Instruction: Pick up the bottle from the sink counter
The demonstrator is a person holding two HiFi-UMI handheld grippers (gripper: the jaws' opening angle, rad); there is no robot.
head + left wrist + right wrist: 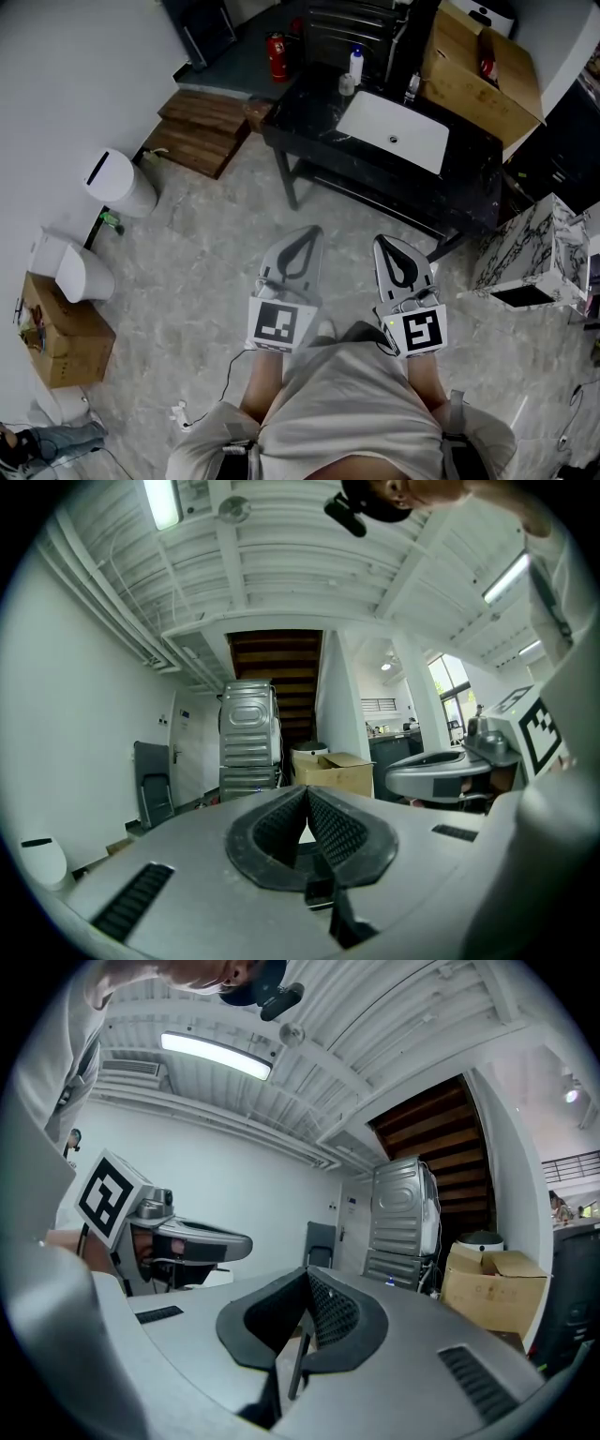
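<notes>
A white bottle with a blue cap (356, 64) stands upright at the back of the black sink counter (309, 122), left of the white basin (394, 131). Both grippers are held close to my body, well short of the counter, above the grey floor. The left gripper (311, 232) is shut with nothing between its jaws. The right gripper (382, 241) is shut and empty too. In the left gripper view the left gripper (307, 796) shows its ridged pads meeting. In the right gripper view the right gripper (307, 1281) also shows closed pads. Neither gripper view shows the bottle.
A small jar (346, 84) and a faucet (412, 89) are on the counter. An open cardboard box (478, 75) stands at its right, a red extinguisher (276, 54) behind it. Wooden steps (202, 131), a white bin (120, 183) and a marbled box (534, 253) flank the floor.
</notes>
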